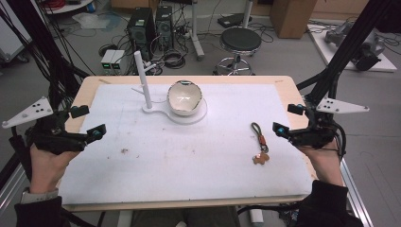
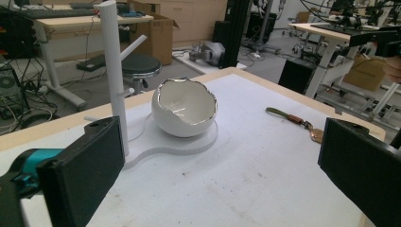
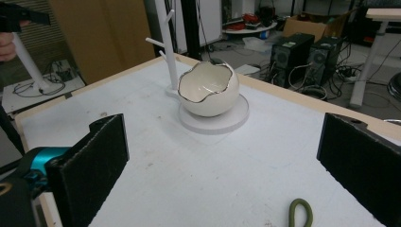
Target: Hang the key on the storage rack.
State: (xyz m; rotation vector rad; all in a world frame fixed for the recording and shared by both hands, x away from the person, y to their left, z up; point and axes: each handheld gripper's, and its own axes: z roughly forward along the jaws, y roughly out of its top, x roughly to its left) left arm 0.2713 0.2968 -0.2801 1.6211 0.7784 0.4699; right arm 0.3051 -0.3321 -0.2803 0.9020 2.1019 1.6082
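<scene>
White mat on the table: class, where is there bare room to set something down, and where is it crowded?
The near half of the white mat is bare, bordered by the left tongs, the keychain and the front edge. The far right corner, beyond the keychain, is free too. It is crowded at far centre, where the egg-shaped bowl and peg stand share a white base.
</scene>
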